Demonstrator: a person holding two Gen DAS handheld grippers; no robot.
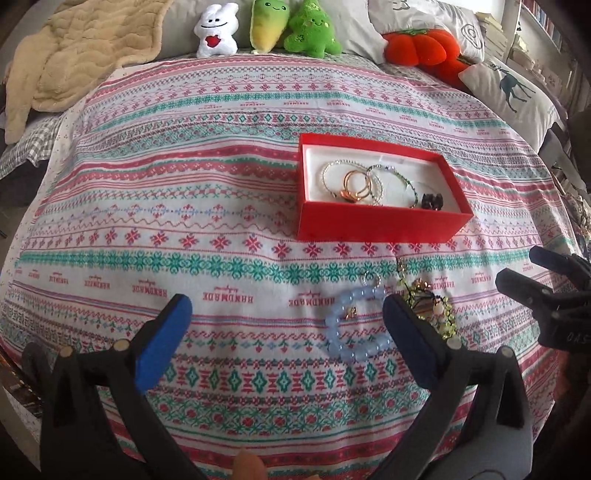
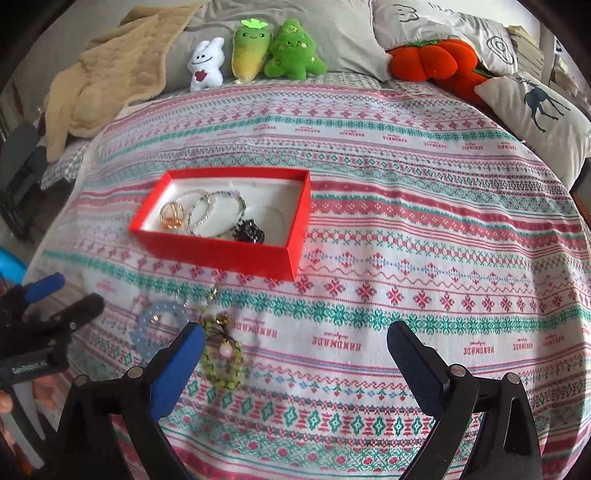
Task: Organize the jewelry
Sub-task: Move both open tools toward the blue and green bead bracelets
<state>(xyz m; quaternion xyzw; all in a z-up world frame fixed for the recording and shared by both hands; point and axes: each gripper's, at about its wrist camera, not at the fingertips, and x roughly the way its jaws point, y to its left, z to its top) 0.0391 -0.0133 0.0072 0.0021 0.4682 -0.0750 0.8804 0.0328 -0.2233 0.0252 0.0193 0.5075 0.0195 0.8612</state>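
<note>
A red box (image 1: pixel 380 223) (image 2: pixel 225 254) lies on the patterned bed cover and holds several bracelets, gold rings (image 1: pixel 356 184) and a dark beaded piece (image 2: pixel 250 232). In front of it lie a pale blue bead bracelet (image 1: pixel 354 325) (image 2: pixel 155 321) and a green bead bracelet (image 1: pixel 441 314) (image 2: pixel 223 358). My left gripper (image 1: pixel 284 310) is open and empty, its right finger between the two bracelets. My right gripper (image 2: pixel 295 336) is open and empty, its left finger beside the green bracelet. Each gripper shows in the other's view: the right one (image 1: pixel 524 273), the left one (image 2: pixel 70 291).
Plush toys (image 1: pixel 266 27) (image 2: pixel 255 55), an orange pumpkin cushion (image 1: pixel 421 44) and pillows (image 2: pixel 535 107) line the head of the bed. A beige blanket (image 1: pixel 85 55) lies at the back left. The patterned cover (image 2: pixel 406 221) spreads wide around the box.
</note>
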